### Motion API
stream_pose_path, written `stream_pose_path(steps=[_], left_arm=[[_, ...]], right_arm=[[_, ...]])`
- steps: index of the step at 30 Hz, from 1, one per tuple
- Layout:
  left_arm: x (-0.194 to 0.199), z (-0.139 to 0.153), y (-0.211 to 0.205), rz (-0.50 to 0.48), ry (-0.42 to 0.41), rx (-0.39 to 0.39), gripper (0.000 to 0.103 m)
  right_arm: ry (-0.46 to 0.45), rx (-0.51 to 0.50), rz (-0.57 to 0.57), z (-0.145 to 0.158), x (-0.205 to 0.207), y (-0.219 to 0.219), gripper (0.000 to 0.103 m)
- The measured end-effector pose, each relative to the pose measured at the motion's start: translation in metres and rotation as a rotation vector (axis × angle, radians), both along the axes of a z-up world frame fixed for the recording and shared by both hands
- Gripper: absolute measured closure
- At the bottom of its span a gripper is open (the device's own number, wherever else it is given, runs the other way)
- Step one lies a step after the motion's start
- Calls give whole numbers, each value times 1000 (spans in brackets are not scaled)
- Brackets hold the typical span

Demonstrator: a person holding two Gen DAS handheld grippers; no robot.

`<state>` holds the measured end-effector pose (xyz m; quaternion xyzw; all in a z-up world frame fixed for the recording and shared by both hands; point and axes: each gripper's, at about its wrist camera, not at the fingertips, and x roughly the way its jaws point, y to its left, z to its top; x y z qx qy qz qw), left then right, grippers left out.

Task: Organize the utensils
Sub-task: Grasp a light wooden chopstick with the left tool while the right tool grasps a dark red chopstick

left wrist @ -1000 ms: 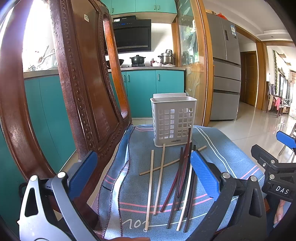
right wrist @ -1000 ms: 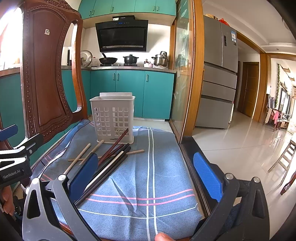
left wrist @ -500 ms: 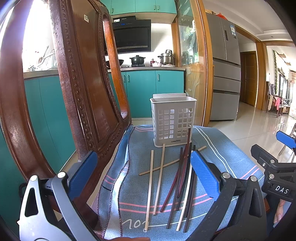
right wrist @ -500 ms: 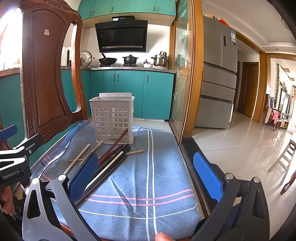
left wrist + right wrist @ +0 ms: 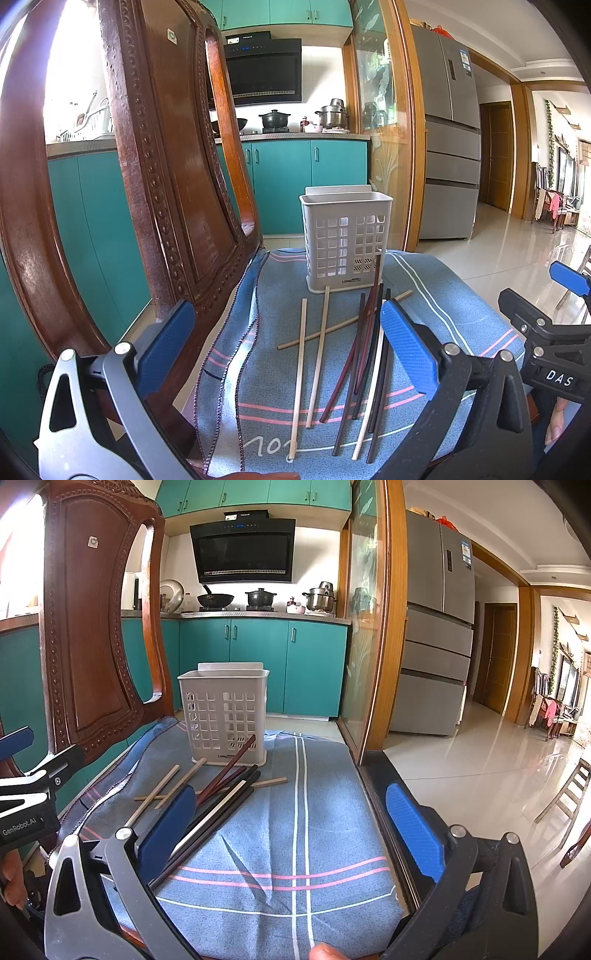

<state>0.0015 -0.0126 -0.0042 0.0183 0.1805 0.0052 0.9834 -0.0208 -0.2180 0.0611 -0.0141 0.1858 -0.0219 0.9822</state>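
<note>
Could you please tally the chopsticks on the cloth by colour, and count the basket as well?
Light wood chopsticks: 3
White chopstick: 1
Dark red chopsticks: 2
Black chopsticks: 3, though they overlap, so this count is less sure
Basket: 1
Total: 10
</note>
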Motion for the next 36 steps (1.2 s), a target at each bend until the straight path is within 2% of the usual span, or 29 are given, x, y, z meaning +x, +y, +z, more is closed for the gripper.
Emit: stream_pose_path(steps=[5, 7, 10, 13, 14, 15, 17, 19, 21, 24, 25, 27, 32, 34, 36], left_arm=[[1, -1, -1, -1, 7, 2, 3], [3, -2, -3, -3, 16, 6, 3], [11, -9, -8, -11, 76, 24, 3], [22, -22, -16, -14, 153, 60, 3], [28, -28, -19, -9, 191, 77, 3], [33, -33, -21, -9, 220, 86, 6], [39, -42, -23, -18, 264, 93, 21], [44, -47, -22, -30, 297, 79, 37], [49, -48, -20, -36, 314, 45, 44], [57, -46, -11, -57, 339, -51, 47], [63, -44, -6, -77, 355, -98, 49], [75, -39, -4, -97, 376, -135, 49], [122, -26, -13, -110, 410, -71, 59], [144, -24, -17, -120, 429, -48, 59], [161, -26, -19, -130, 448, -43, 59]], right_arm=[[3, -7, -7, -2, 3, -3, 2], [32, 0, -8, -2, 11, -9, 2], [137, 17, -33, -8, 35, -20, 2], [283, 138, 20, -22, 64, -35, 5], [336, 173, 39, -29, 74, -38, 14], [381, 202, 60, -35, 82, -39, 35], [476, 289, 117, -47, 100, -36, 58], [567, 366, 182, -59, 120, -28, 59], [628, 385, 226, -69, 142, -15, 59], [660, 400, 254, -75, 170, 0, 59], [655, 420, 261, -73, 177, 2, 59], [630, 462, 273, -61, 195, 1, 59], [674, 517, 256, -61, 242, -2, 59], [698, 549, 267, -67, 254, -1, 69], [728, 593, 286, -73, 260, -3, 91]])
